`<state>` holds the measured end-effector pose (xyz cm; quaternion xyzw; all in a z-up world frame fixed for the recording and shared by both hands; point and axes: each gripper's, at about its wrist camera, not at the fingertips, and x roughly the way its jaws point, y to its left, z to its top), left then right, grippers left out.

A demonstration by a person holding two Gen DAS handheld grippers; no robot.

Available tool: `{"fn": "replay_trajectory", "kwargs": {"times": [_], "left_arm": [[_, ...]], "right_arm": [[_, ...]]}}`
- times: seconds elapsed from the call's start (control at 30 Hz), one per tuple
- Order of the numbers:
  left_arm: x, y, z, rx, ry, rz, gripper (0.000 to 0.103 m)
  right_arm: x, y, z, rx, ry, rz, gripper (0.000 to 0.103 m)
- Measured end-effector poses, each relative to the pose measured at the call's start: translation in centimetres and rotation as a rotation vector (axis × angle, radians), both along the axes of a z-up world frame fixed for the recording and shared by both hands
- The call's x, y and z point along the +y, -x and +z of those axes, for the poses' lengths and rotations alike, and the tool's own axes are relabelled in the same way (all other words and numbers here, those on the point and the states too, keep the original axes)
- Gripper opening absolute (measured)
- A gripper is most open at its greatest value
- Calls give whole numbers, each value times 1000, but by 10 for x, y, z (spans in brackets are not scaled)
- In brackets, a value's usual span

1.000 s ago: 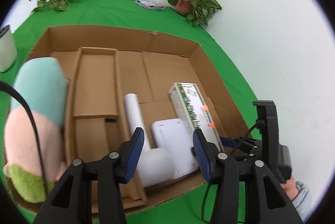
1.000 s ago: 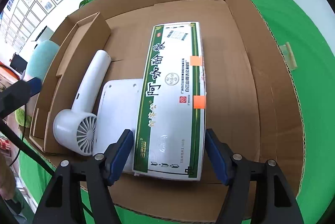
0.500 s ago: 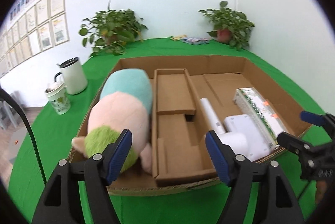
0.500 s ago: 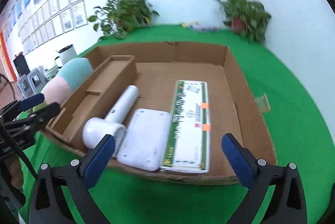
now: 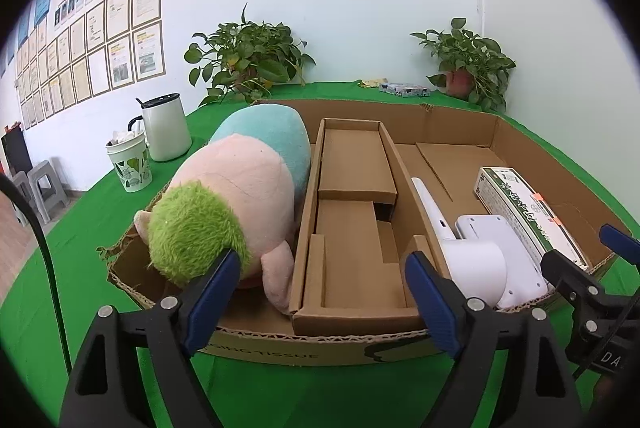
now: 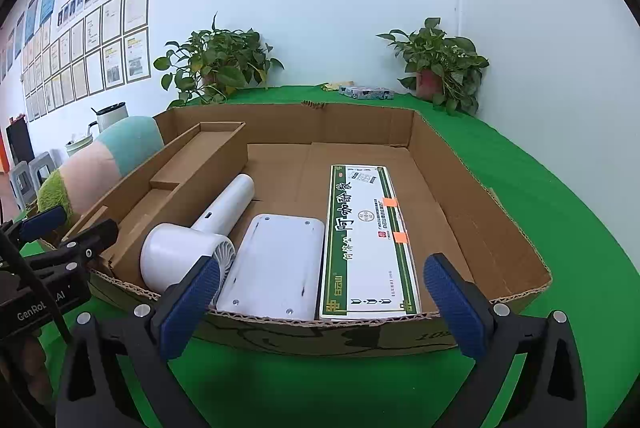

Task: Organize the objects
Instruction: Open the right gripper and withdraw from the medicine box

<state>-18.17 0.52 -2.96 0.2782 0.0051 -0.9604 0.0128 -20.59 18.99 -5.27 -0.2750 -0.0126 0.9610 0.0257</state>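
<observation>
A shallow cardboard box sits on the green table. In it lie a pink, teal and green plush toy, a cardboard insert, a white hair dryer, a flat white device and a green-and-white carton. My left gripper is open and empty at the box's near edge. My right gripper is open and empty at the near edge, in front of the white device.
A white kettle and a patterned cup stand left of the box. Two potted plants and a small packet stand at the back by the wall. Each gripper shows in the other's view.
Both grippers have pulled back and up from over the box to its near edge, and both have opened wider. The objects in the box have not moved.
</observation>
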Motion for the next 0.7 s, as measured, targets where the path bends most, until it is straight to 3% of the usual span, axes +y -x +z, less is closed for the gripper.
{"fn": "replay_trajectory", "kwargs": {"times": [0.7], "left_arm": [[2,-2,0,-4,-1,-3,87]], "right_arm": [[4,-4,2,1,1,1,103]]}}
